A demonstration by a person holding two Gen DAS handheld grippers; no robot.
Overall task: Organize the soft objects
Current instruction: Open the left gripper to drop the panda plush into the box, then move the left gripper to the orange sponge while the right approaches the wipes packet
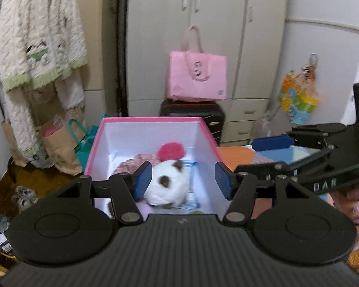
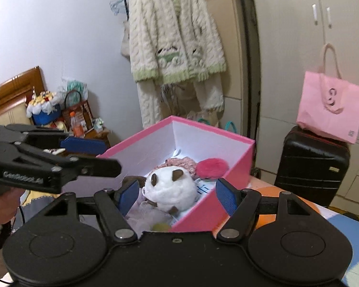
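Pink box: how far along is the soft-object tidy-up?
Done: the pink box already holds the white panda plush, a pink fluffy pom and a knitted piece. In hand: nothing; the left gripper and right gripper are both open above the box. Left: no loose soft items are visible on the table, so possibly only arranging.

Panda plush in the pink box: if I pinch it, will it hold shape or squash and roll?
The panda plush looks fluffy and rounded, so it will probably squash between pads and feel light. Nestled among other soft items in the pink box, it seems unlikely to roll.
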